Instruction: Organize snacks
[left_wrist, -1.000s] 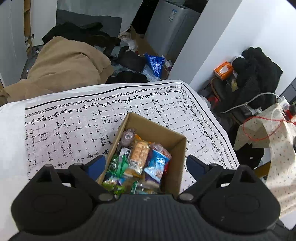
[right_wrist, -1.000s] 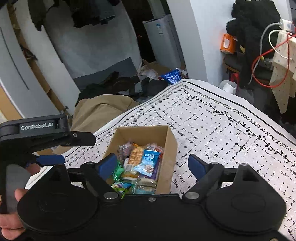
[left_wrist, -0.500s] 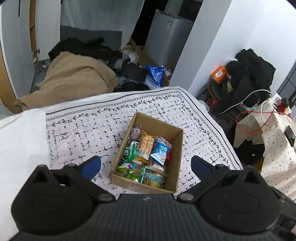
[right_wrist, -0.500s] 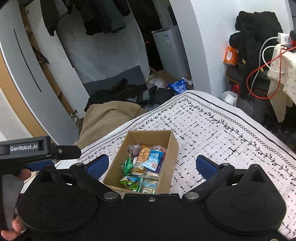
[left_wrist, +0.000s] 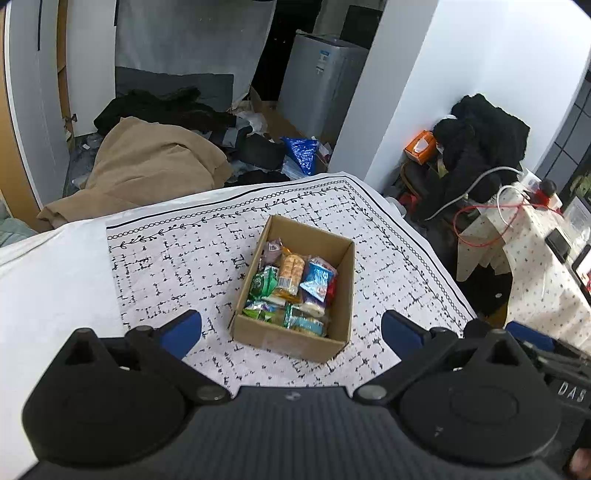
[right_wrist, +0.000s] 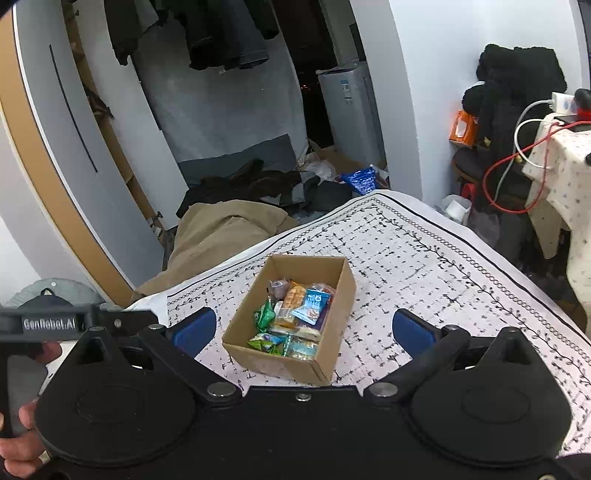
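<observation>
An open cardboard box stands on the black-and-white patterned tablecloth. It holds several snack packets: a blue one, an orange biscuit pack, green ones. My left gripper is open and empty, above and in front of the box. My right gripper is open and empty too, likewise raised before the box. The left gripper's body shows at the right wrist view's left edge.
Beyond the table's far edge lie a tan blanket, dark clothes and a blue bag on the floor. A small side table with cables and a chair piled with black clothes stand to the right.
Both grippers have pulled back and up from the box, which now looks smaller and sits fully in view. Both stayed open and empty.
</observation>
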